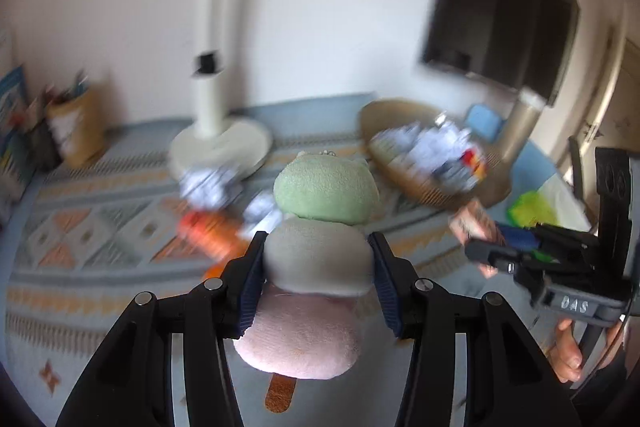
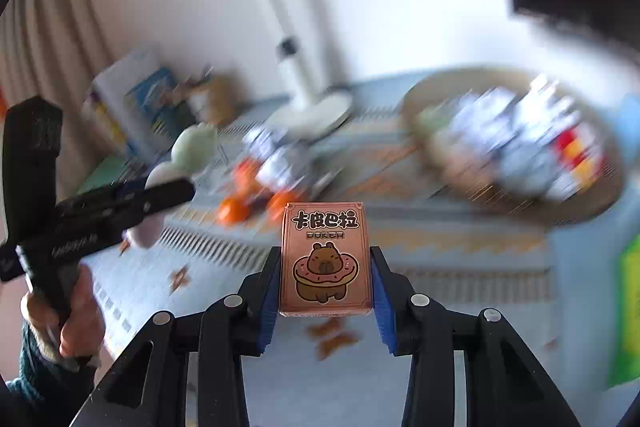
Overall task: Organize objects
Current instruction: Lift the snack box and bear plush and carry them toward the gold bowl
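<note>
My left gripper (image 1: pixel 318 259) is shut on a plush dango skewer (image 1: pixel 318 255) with a green ball, a white ball and a pink ball on a brown stick. It holds it above the patterned tablecloth (image 1: pixel 100 235). My right gripper (image 2: pixel 325 267) is shut on a pink card box (image 2: pixel 325 259) with a capybara in a donut printed on it. That gripper and box also show at the right of the left wrist view (image 1: pixel 480 239). The left gripper with the plush shows at the left of the right wrist view (image 2: pixel 176 179). Both views are motion-blurred.
A round woven tray (image 1: pixel 404 167) (image 2: pixel 436 155) holds several white and coloured packets. Orange items (image 1: pixel 208 227) (image 2: pixel 240 211) and white packets lie mid-table. A white lamp base (image 1: pixel 220 143) (image 2: pixel 312 115), a pen holder (image 1: pixel 78 131), books (image 2: pixel 132 103) and a monitor (image 1: pixel 500 7) stand behind.
</note>
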A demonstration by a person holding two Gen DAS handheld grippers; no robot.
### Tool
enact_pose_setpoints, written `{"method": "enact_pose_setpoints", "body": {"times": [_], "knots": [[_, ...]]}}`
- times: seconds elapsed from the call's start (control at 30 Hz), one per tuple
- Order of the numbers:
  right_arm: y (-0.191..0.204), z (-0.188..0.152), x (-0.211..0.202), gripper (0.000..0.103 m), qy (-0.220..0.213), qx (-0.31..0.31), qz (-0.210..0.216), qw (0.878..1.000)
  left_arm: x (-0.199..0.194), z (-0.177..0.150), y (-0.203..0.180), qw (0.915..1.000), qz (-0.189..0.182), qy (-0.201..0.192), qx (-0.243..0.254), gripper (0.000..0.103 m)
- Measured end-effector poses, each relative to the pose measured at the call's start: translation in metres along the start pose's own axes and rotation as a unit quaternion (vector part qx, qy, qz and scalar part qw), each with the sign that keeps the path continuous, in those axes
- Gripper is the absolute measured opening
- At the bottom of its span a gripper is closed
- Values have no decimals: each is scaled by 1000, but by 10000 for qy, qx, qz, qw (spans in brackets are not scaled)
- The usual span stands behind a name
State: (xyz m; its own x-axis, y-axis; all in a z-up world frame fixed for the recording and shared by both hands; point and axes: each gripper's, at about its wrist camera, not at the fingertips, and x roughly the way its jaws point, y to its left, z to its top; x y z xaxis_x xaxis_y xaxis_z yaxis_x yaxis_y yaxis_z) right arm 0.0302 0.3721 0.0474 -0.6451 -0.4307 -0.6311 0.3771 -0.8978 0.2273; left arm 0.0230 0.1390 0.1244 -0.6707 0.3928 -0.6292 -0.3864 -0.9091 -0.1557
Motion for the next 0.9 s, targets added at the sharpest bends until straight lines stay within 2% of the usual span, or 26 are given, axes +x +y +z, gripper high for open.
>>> {"method": "enact_pose_setpoints", "body": {"times": [0.13,0.23,0.33,0.4,0.53,0.67,0.83,0.9], "knots": [[-46,41,-24,40,-636,578,-557,9947,32,37,-25,9994,-272,-203,-24,47],[-84,66,-28,40,-990,1167,-1156,9814,67,63,-39,9987,-415,-202,-211,47],[-117,86,-24,40,-1224,1660,-1410,9683,98,82,-50,9977,-507,-269,-358,47],[-132,95,-20,40,-1391,1818,-1536,9612,120,91,-54,9964,-667,-252,-468,47],[-147,97,-12,40,-1673,1782,-1829,9523,154,90,-59,9952,-757,-160,-600,47],[-157,86,-1,40,-1797,1744,-1849,9503,170,83,-61,9962,-738,-53,-468,47],[-164,85,2,40,-1713,1719,-1805,9532,170,80,-68,9958,-829,-103,-376,47],[-167,84,7,40,-1598,1755,-1642,9574,171,78,-71,9960,-842,-70,-283,49]]}}
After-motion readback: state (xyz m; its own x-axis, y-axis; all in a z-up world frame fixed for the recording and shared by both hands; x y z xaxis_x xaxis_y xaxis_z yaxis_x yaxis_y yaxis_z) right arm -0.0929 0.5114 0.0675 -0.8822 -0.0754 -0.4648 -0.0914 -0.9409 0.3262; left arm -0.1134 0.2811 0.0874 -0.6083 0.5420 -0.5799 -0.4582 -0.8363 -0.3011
